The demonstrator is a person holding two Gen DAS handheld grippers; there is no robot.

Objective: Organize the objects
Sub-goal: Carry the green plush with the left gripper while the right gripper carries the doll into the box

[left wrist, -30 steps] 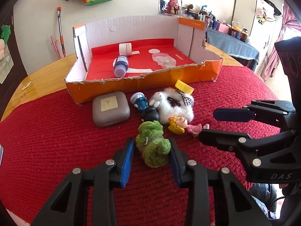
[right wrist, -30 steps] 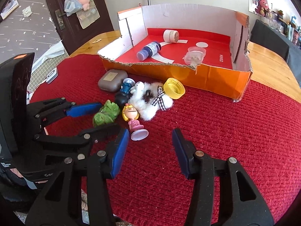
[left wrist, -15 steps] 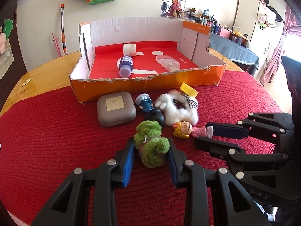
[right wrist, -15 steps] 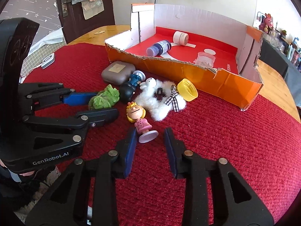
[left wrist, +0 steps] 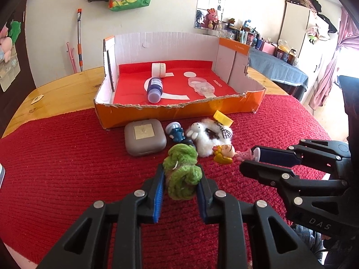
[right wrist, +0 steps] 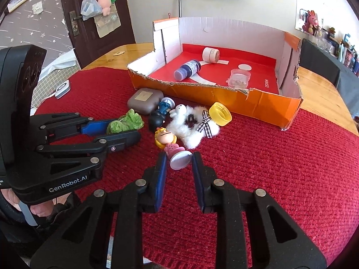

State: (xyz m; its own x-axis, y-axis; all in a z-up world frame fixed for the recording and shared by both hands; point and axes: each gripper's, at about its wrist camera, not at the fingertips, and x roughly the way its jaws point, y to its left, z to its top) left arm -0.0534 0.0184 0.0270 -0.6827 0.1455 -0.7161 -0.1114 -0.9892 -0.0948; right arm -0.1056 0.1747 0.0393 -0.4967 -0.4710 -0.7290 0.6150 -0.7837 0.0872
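My left gripper point(left wrist: 181, 172) is shut on a green plush toy point(left wrist: 182, 173) that rests on the red cloth; it also shows in the right wrist view point(right wrist: 124, 123). My right gripper point(right wrist: 177, 159) is closed around the white round base of a blonde girl figurine in a pink dress point(right wrist: 170, 144), which lies on the cloth; the figurine shows in the left wrist view point(left wrist: 226, 153) too. An orange cardboard box point(left wrist: 179, 109) with a red floor stands behind the pile.
Loose on the cloth lie a grey square case point(left wrist: 144, 140), a blue figurine point(left wrist: 176, 133), a white fluffy bunny plush point(left wrist: 207, 140) and a yellow cap point(right wrist: 220, 114). The box holds a blue bottle point(left wrist: 154, 87), a tape roll point(left wrist: 158, 69) and a clear round container point(left wrist: 200, 85).
My left gripper has closed on the green plush. My right gripper has moved forward to the girl figurine and narrowed around its base.
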